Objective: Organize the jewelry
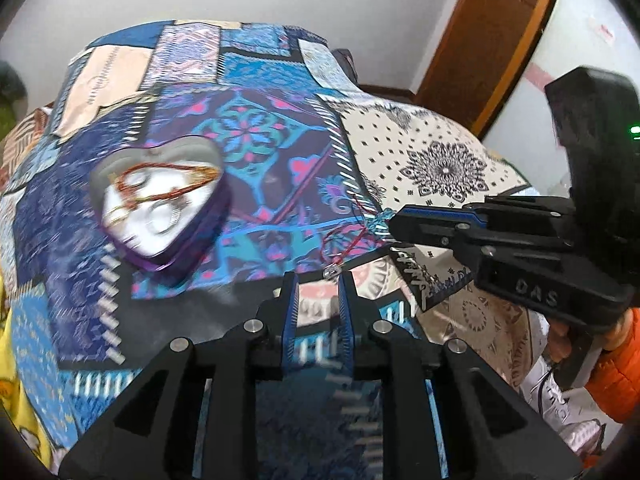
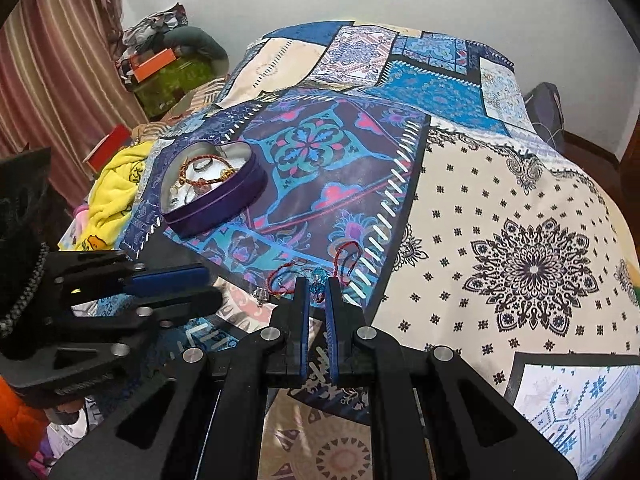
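Note:
A purple heart-shaped tin (image 1: 160,200) (image 2: 212,196) lies open on the patterned bedspread and holds several bracelets and rings. A red cord necklace with a blue crystal pendant (image 2: 318,282) (image 1: 380,218) lies on the cloth near the front edge. My right gripper (image 2: 318,286) has its fingers narrowly parted around the blue pendant; in the left wrist view its tips (image 1: 394,222) sit at the pendant. My left gripper (image 1: 316,280) is open and empty, just in front of a small clear crystal (image 1: 332,270) (image 2: 260,294) on the cord's end.
The patchwork bedspread (image 2: 500,200) covers the whole bed. A yellow blanket (image 2: 116,188), a red box and a cluttered green container (image 2: 172,80) lie at the left. A wooden door frame (image 1: 480,40) stands at the right.

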A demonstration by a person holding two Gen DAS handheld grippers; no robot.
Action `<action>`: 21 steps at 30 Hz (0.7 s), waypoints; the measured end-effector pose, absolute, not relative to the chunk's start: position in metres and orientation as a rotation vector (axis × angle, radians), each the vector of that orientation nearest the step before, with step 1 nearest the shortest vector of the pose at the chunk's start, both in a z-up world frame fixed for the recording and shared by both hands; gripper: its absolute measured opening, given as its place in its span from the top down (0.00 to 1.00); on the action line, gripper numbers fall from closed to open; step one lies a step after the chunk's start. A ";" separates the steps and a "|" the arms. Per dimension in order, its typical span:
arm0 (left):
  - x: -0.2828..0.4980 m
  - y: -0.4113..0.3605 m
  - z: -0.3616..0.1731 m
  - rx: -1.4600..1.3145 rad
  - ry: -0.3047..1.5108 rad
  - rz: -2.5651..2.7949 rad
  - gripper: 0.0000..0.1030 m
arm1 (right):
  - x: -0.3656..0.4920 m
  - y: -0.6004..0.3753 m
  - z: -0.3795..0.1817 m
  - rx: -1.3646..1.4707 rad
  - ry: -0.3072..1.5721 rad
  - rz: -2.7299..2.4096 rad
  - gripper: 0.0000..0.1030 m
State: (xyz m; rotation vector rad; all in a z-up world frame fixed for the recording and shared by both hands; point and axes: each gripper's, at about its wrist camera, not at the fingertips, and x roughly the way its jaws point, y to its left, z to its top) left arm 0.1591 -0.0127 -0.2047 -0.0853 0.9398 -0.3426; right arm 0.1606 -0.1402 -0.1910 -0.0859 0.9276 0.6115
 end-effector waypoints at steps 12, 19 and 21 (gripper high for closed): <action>0.182 -0.032 -0.225 -0.054 0.978 -0.321 0.93 | 0.164 -0.155 -0.192 -0.074 0.928 0.600 0.94; 0.177 -0.014 -0.211 -0.115 0.942 -0.274 0.93 | 0.162 -0.157 -0.186 -0.081 0.907 0.589 0.94; 0.171 -0.008 -0.196 -0.127 0.898 -0.271 0.93 | 0.162 -0.157 -0.186 -0.083 0.908 0.584 0.94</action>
